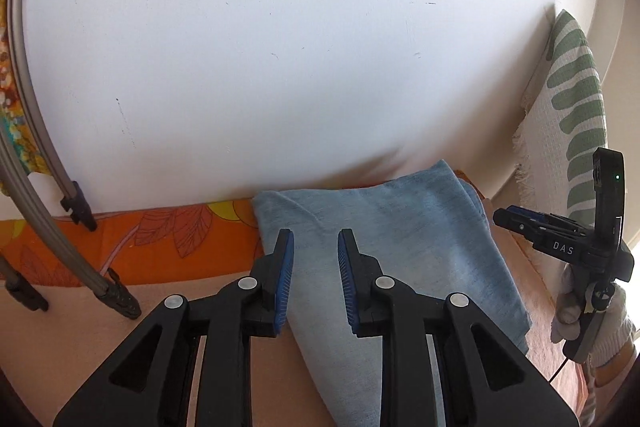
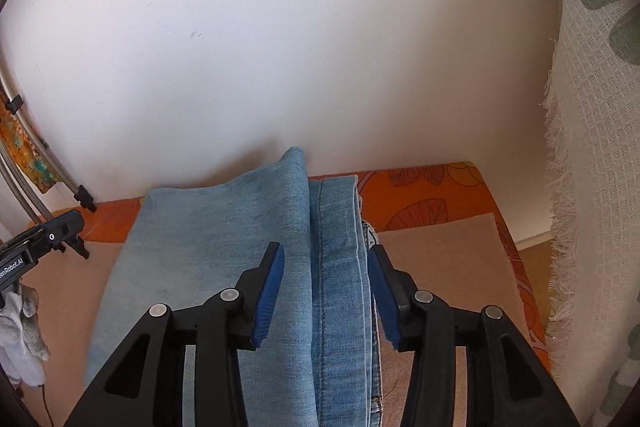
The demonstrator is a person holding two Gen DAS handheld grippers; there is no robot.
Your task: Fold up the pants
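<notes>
1. A home is suggested, probably a bedroom or laundry corner.
2. A scuffed white wall [image 1: 300, 47] is seen behind an orange leaf-print sheet [image 1: 160, 239].
3. A fringed woven throw [image 2: 592, 187] is hung at the right.
4. Grey metal tubes [image 1: 44, 187], possibly a drying rack, are draped with floral cloth [image 1: 8, 99].

One pair of folded pants [image 2: 224, 247] beneath two grippers: left gripper [image 1: 316, 279], right gripper [image 2: 326, 291].
</notes>
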